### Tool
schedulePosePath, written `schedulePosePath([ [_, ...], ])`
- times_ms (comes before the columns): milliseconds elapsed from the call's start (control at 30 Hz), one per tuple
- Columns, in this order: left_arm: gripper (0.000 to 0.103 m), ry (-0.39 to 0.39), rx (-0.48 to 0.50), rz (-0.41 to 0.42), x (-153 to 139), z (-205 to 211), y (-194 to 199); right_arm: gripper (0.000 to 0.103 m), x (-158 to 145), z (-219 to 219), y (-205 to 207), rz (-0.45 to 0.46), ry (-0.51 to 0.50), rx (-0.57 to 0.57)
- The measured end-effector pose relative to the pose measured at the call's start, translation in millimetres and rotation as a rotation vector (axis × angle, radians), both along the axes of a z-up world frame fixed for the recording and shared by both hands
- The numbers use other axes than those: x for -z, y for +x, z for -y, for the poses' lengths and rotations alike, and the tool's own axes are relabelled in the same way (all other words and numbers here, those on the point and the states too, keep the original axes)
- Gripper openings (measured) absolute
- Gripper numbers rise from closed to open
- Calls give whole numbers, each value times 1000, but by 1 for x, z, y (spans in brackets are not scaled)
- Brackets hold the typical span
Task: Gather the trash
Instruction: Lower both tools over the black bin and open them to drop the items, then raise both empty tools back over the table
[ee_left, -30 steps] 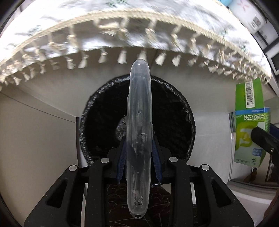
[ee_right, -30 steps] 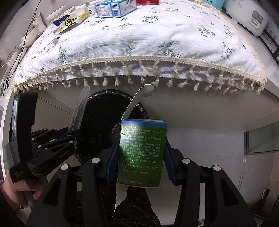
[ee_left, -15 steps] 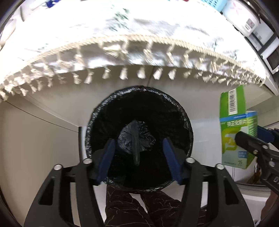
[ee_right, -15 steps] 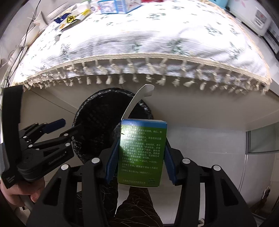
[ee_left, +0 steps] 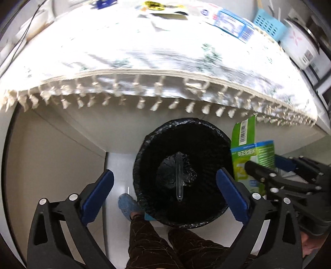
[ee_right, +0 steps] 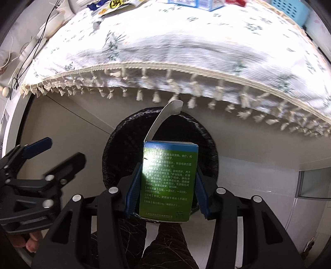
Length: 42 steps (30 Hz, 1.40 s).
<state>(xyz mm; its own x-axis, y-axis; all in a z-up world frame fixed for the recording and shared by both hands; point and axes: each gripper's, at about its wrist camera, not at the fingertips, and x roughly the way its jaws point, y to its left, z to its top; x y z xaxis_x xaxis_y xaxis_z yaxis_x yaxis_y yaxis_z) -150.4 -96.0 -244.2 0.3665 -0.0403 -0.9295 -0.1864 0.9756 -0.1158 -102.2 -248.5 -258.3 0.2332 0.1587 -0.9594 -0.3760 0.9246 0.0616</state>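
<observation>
A black-lined trash bin (ee_left: 206, 215) stands on the floor below the table edge. A clear plastic case (ee_left: 179, 175) lies inside it on the black liner. My left gripper (ee_left: 165, 194) is open and empty above the bin's near rim. My right gripper (ee_right: 165, 186) is shut on a green medicine box (ee_right: 168, 182) with its top flap open, held above the bin (ee_right: 115, 153). The box (ee_left: 252, 159) also shows at the right of the left wrist view, beside the bin.
A table with a white floral, tasselled cloth (ee_left: 144, 62) overhangs the bin. Blue boxes (ee_left: 233, 24), packets (ee_right: 115, 4) and a blue basket (ee_left: 269, 22) lie on it. My legs and a blue slipper (ee_left: 128, 204) are on the floor by the bin.
My left gripper opened and let the clear case drop into the bin, then pulled up and back. My right gripper moved over the bin with the green box.
</observation>
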Motion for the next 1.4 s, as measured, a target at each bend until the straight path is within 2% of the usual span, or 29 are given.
schedulePosePath([
  [133, 97, -12, -31, -7, -5, -15, -1, 46, 14, -16, 3, -22, -13, -8],
  [267, 97, -29, -36, -32, 2, -28, 0, 46, 27, -28, 6, -49, -28, -11],
  [633, 97, 11, 5, -84, 26, -45, -1, 46, 48, -51, 12, -68, -72, -7],
  [733, 97, 10, 3, -92, 29, -49, 2, 55, 45, -52, 15, -59, -76, -3],
  [800, 97, 18, 5, -91, 30, -49, 4, 65, 41, -50, 16, -50, -82, 3],
  [933, 97, 35, 1, -85, 24, -47, 9, 73, 24, -47, 17, -33, -81, 1],
  [1100, 97, 39, -19, -72, 4, -45, 14, 85, -16, -44, 21, 28, -74, -1],
  [1400, 97, 36, -28, -19, -49, -43, 20, 92, -89, -30, 29, 162, -61, 17],
])
